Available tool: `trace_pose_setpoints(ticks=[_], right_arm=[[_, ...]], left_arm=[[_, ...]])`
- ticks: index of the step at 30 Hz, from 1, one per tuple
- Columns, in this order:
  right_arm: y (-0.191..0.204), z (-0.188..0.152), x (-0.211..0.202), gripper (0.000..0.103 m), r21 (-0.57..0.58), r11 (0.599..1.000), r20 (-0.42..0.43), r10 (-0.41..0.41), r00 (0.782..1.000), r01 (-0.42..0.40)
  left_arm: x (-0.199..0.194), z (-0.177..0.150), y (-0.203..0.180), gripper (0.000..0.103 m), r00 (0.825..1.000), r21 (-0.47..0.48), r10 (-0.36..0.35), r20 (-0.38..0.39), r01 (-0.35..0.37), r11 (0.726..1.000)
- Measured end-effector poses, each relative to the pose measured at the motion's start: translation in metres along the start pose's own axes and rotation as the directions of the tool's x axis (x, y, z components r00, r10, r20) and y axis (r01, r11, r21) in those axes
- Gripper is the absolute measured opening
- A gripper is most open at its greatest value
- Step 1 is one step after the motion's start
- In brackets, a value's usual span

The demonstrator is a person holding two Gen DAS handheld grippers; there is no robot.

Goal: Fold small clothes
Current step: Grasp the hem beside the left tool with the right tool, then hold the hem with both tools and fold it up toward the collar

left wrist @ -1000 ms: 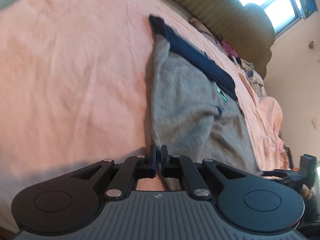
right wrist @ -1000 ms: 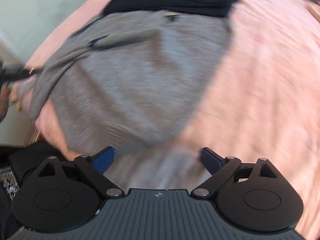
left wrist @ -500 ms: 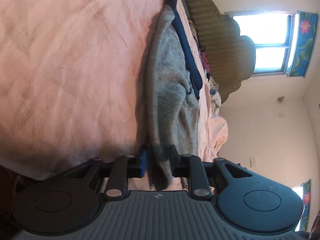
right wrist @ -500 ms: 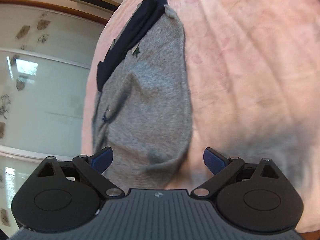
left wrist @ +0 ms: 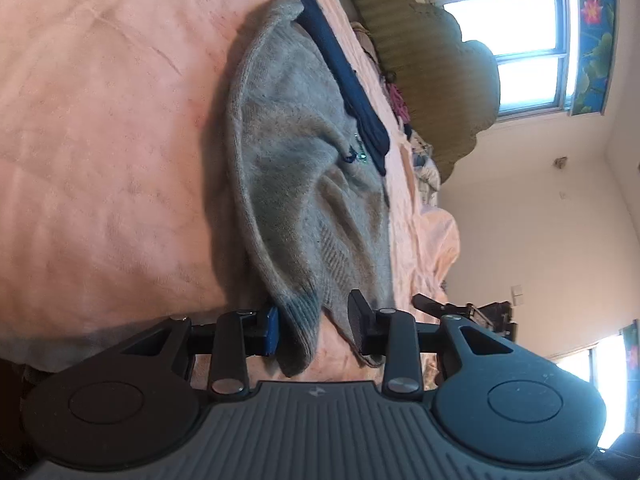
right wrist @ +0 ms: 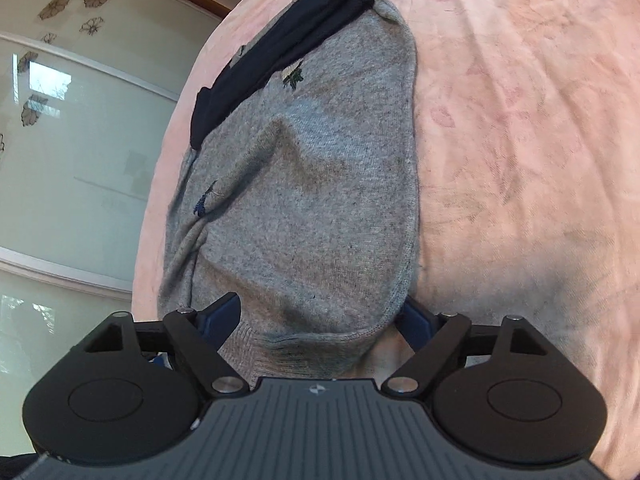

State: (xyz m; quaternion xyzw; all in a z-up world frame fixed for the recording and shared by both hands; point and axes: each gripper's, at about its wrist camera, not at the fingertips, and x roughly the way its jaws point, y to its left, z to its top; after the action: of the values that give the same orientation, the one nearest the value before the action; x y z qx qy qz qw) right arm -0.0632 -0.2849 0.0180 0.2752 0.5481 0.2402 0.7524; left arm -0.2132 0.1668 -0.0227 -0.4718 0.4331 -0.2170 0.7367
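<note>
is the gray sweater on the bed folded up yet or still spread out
Mostly spread out. The gray sweater lies lengthwise on the pink bedsheet, rumpled, with no neat fold; only its near hem is bunched between the open right gripper.

Grey garment (right wrist: 312, 216): soft knit cloth, fuzzy and matt, ribbed at hem; dark navy band (right wrist: 280, 52) at 12 o'clock, smoother cloth. Bed cover (right wrist: 520, 120): pink woven cloth, matt, creased. Right hand-held gripper (right wrist: 320, 320) and left hand-held gripper (left wrist: 314, 330): matt black plastic, shiny metal rivets.
</note>
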Motion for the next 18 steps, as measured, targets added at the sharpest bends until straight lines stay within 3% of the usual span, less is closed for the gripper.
trace_pose_setpoints(ticks=[2, 3, 4, 5, 6, 10, 12, 15, 18], right_arm=[[0.003, -0.001, 0.002, 0.083, -0.024, 1.0, 0.007, -0.008, 1.0, 0.008], [0.005, -0.002, 0.003, 0.077, -0.046, 0.999, 0.012, -0.016, 1.0, 0.016], [0.005, -0.003, 0.004, 0.067, -0.071, 0.997, 0.017, -0.025, 1.0, 0.026], [0.003, -0.004, 0.007, 0.026, -0.081, 0.996, 0.002, -0.03, 1.0, 0.03], [-0.003, -0.004, 0.011, 0.011, -0.066, 0.998, -0.034, -0.021, 0.999, 0.019], [-0.006, -0.01, -0.021, 0.01, -0.108, 0.994, 0.023, 0.01, 1.0, -0.008], [-0.008, -0.011, -0.053, 0.009, -0.13, 0.992, 0.085, 0.021, 0.996, -0.01], [-0.032, -0.01, -0.08, 0.009, -0.127, 0.989, 0.1, -0.066, 0.993, 0.079], [-0.068, -0.017, -0.076, 0.016, -0.012, 0.997, 0.055, -0.074, 0.996, 0.075]], left_arm=[[0.006, 0.002, 0.002, 0.028, 0.999, -0.003, 0.041, -0.006, -0.041, 0.999], [0.006, 0.003, 0.0, 0.013, 0.998, 0.008, 0.065, -0.002, -0.065, 0.998], [0.006, 0.004, -0.003, 0.005, 0.995, 0.038, 0.101, 0.004, -0.101, 0.994], [0.004, 0.004, -0.009, 0.005, 0.992, 0.08, 0.13, 0.002, -0.129, 0.988], [-0.002, 0.004, -0.017, 0.005, 0.991, 0.13, 0.137, 0.013, -0.137, 0.982], [-0.053, 0.013, -0.066, 0.004, 0.99, 0.325, 0.041, 0.136, -0.083, 0.942], [-0.069, 0.019, -0.069, 0.005, 0.985, 0.386, 0.063, 0.161, -0.122, 0.915], [-0.066, 0.03, -0.032, 0.005, 0.985, 0.337, 0.145, 0.098, -0.17, 0.926], [-0.049, 0.029, 0.007, 0.005, 0.97, 0.233, 0.233, 0.07, -0.244, 0.941]])
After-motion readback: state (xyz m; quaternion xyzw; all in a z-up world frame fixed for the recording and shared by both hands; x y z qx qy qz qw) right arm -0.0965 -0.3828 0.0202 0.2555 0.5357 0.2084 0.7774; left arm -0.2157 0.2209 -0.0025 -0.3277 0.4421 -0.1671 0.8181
